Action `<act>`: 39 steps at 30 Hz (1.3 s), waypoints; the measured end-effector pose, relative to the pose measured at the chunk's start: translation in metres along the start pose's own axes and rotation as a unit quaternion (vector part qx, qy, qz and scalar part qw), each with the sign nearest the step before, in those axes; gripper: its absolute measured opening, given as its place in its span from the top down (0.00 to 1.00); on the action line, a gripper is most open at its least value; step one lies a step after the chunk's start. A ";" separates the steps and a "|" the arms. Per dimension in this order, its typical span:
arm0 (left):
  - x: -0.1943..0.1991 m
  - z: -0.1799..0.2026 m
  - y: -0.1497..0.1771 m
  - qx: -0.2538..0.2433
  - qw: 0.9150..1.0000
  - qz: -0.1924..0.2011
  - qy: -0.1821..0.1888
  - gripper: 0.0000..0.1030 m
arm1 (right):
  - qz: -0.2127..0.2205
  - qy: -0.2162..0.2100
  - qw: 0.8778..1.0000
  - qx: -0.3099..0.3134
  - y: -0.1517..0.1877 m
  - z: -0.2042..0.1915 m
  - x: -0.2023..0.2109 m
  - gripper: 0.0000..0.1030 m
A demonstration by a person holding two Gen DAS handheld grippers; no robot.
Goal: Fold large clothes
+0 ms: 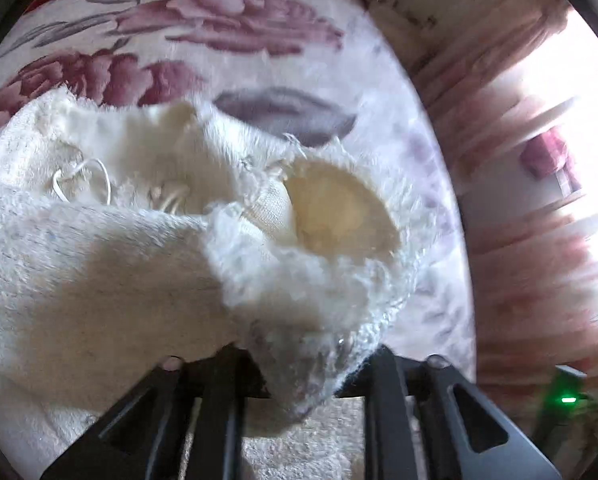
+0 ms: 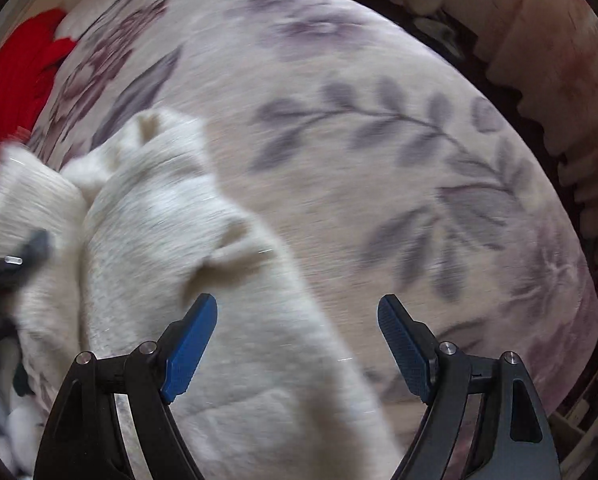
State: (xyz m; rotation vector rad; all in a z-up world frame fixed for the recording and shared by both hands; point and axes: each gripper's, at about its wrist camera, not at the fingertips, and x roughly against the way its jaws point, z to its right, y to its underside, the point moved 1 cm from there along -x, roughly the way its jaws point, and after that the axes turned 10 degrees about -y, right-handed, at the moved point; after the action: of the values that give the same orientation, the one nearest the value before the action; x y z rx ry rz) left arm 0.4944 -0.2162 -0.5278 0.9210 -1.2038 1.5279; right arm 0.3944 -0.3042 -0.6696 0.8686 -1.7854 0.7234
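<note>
Sweater (image 1: 111, 264), cream and fuzzy, lies bunched on my flowered blanket (image 2: 379, 168); its edge sits between my left gripper's (image 1: 299, 376) narrow jaws, grip unclear. My right gripper (image 2: 297, 312) hangs wide, holding nothing.

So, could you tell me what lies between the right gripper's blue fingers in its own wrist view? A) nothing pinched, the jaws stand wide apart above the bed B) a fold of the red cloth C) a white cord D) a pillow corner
A: the right gripper stands open, its blue fingers pinching nothing, above the white fleecy garment and the flowered blanket.
</note>
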 end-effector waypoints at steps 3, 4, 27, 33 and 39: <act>0.013 -0.001 -0.002 -0.002 1.000 0.006 0.005 0.30 | -0.013 -0.023 1.000 -0.016 -0.013 0.025 0.009 0.18; 0.023 -0.004 0.000 -0.007 1.000 0.012 -0.008 0.09 | -0.018 -0.037 0.999 -0.022 -0.018 0.030 0.012 0.18; 0.093 -0.310 0.036 0.208 0.939 0.054 -0.268 0.07 | -0.032 -0.171 0.972 0.158 -0.081 -0.156 -0.028 0.92; 0.055 -0.301 -0.015 0.181 0.948 0.054 -0.258 0.07 | -0.078 -0.123 0.981 0.130 -0.108 -0.147 -0.078 0.87; -0.004 -0.307 -0.042 0.108 0.950 0.010 -0.294 0.07 | -0.022 -0.078 0.990 0.118 -0.115 -0.148 -0.045 0.51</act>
State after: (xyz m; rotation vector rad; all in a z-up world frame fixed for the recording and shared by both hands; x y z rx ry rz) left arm 0.5351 0.0840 -0.5914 1.5918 -1.4719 1.4641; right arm 0.5755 -0.2420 -0.6515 1.1450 -1.8357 0.8713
